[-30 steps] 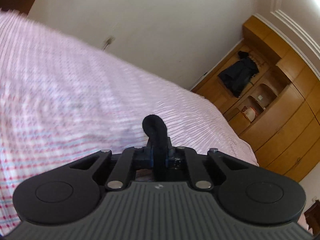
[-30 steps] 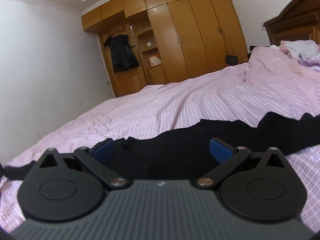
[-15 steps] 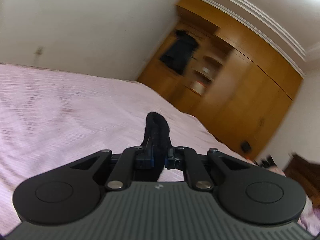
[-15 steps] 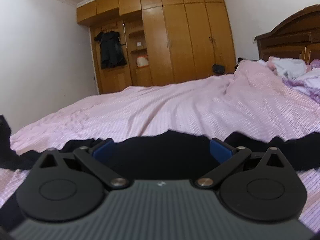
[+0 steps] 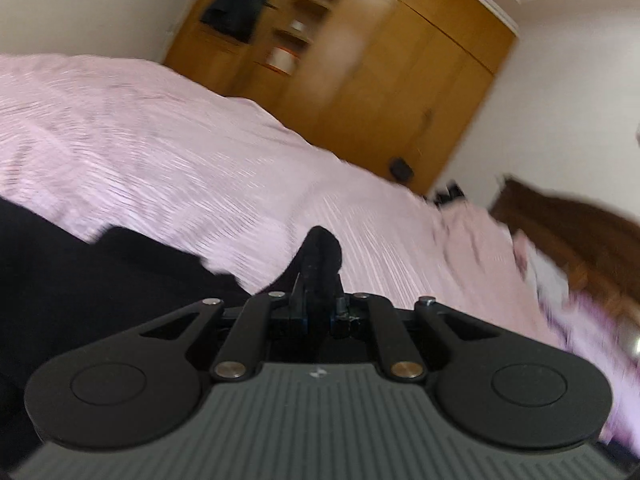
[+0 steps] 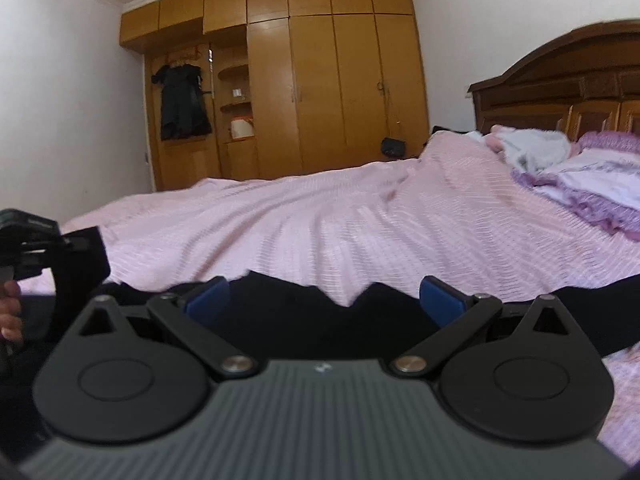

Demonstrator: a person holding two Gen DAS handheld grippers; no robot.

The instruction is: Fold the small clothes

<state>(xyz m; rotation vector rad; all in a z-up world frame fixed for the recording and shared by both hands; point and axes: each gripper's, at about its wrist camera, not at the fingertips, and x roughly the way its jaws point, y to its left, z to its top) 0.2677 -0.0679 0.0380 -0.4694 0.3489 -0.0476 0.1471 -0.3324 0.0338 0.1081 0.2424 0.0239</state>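
A black garment lies spread on the pink checked bedspread. My left gripper is shut on a fold of the black garment, which sticks up between its closed fingers; more of the black cloth lies at its left. My right gripper is open, its blue fingertips wide apart just above the garment. The left gripper also shows at the left edge of the right wrist view.
A wooden wardrobe with a dark dress hanging on it stands beyond the bed. A dark wooden headboard, purple-trimmed pillows and a heap of pale clothes are at the right.
My left gripper has swung right toward the right gripper, carrying the pinched cloth, and now shows in the right wrist view. The right gripper stays open and has tilted slightly upward.
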